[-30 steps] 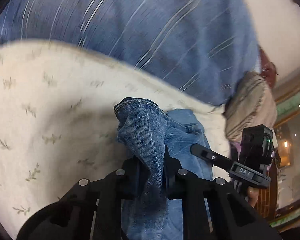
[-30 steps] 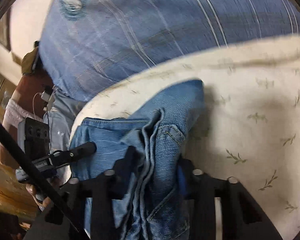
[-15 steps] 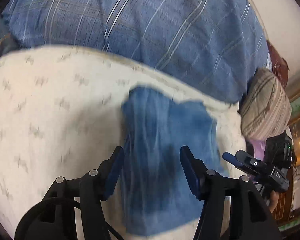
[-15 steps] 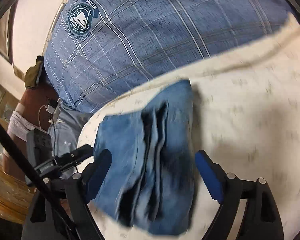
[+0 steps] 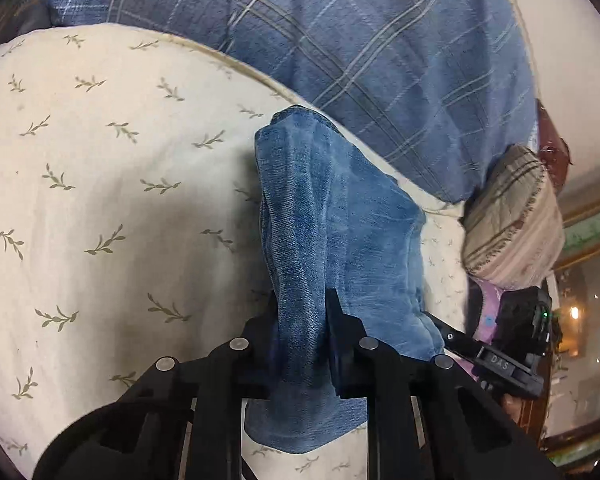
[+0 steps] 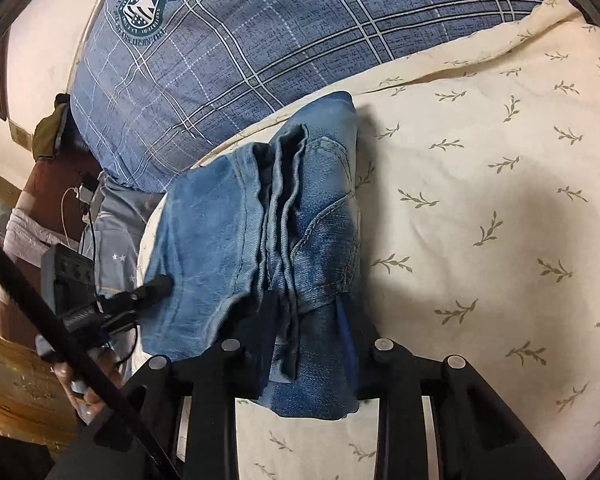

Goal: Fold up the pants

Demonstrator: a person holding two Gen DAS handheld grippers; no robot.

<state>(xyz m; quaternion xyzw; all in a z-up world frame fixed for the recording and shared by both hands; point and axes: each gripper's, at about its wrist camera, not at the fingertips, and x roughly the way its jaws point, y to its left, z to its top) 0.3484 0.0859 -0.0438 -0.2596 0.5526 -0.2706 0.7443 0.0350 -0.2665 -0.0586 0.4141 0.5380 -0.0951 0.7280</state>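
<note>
With left gripper (image 5: pixel 300 320) and right gripper (image 6: pixel 306 320) both clamped on the folded jeans (image 5: pixel 340 240), lift evenly, keeping layers aligned above the bed (image 5: pixel 100 200)

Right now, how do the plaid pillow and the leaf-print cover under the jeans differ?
The plaid pillow is blue with crossing stripes and a round crest; the leaf-print cover is cream with small sprigs. The pillow lies behind, bare; the cover lies in front, carrying the folded jeans. Both are soft bedding.
</note>
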